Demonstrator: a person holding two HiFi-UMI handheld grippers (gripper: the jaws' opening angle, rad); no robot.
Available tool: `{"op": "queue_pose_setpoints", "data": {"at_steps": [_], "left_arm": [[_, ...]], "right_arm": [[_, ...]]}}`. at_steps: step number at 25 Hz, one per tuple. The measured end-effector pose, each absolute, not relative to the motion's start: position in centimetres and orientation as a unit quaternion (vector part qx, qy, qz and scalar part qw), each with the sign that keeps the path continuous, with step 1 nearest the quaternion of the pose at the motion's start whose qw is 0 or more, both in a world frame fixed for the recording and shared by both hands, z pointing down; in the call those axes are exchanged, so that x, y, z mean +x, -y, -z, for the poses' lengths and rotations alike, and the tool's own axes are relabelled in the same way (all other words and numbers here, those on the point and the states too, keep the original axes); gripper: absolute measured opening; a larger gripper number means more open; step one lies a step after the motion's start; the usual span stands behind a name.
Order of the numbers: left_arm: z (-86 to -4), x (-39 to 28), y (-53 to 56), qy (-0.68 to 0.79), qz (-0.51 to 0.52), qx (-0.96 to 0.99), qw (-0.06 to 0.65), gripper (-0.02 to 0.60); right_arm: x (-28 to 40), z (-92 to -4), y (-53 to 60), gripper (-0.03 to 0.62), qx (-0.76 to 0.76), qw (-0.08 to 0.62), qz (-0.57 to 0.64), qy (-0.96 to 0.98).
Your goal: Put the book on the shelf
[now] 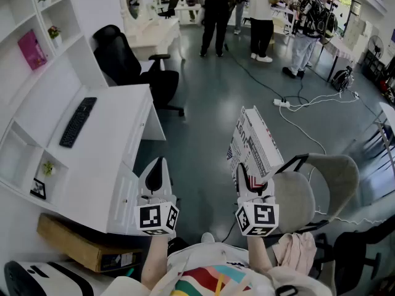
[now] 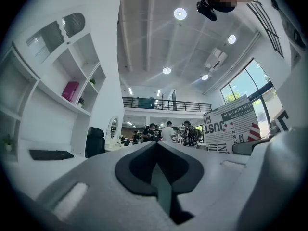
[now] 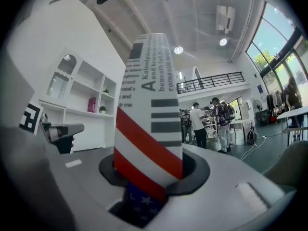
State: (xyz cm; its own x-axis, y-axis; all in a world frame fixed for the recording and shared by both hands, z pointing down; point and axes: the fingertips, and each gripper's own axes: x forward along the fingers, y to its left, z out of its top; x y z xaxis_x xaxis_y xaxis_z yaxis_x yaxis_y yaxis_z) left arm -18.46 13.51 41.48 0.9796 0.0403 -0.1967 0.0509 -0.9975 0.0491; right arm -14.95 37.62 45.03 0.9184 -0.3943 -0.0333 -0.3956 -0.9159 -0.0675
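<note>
White desk (image 1: pixel 105 140) and shelves (image 1: pixel 37 36) edge the grey floor (image 1: pixel 210 103) — right gripper (image 1: pixel 250 180) pinches the book (image 1: pixel 253 142), left gripper (image 1: pixel 155 168) pressed together.

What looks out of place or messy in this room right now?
A white power strip and its loose cables trail across the grey floor, a likely trip hazard. Otherwise nothing stands out: the white book with newspaper print and red stripes is clamped in the right gripper, not yet shelved.

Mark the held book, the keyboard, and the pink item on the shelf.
book (image 1: pixel 254 142), head view, printed cover.
keyboard (image 1: pixel 78 121), head view, middle of the keys.
pink item (image 1: pixel 31 49), head view, centre of its face.
</note>
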Motion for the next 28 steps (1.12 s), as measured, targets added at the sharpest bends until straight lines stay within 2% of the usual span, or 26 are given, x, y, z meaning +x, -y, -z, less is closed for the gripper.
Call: {"op": "queue_pose_setpoints", "data": {"at_steps": [20, 28], "left_arm": [[-41.6, -18.7, -12.9, -0.013, 0.095, 0.995, 0.017, 0.002], [-41.9, -16.8, -11.3, -0.007, 0.085, 0.996, 0.017, 0.002]], "right_arm": [[-14.4, -45.4, -37.3, 0.156, -0.976, 0.060, -0.007, -0.209], [-13.5, -45.9, -35.4, 0.156, -0.973, 0.064, 0.006, -0.222]]}}
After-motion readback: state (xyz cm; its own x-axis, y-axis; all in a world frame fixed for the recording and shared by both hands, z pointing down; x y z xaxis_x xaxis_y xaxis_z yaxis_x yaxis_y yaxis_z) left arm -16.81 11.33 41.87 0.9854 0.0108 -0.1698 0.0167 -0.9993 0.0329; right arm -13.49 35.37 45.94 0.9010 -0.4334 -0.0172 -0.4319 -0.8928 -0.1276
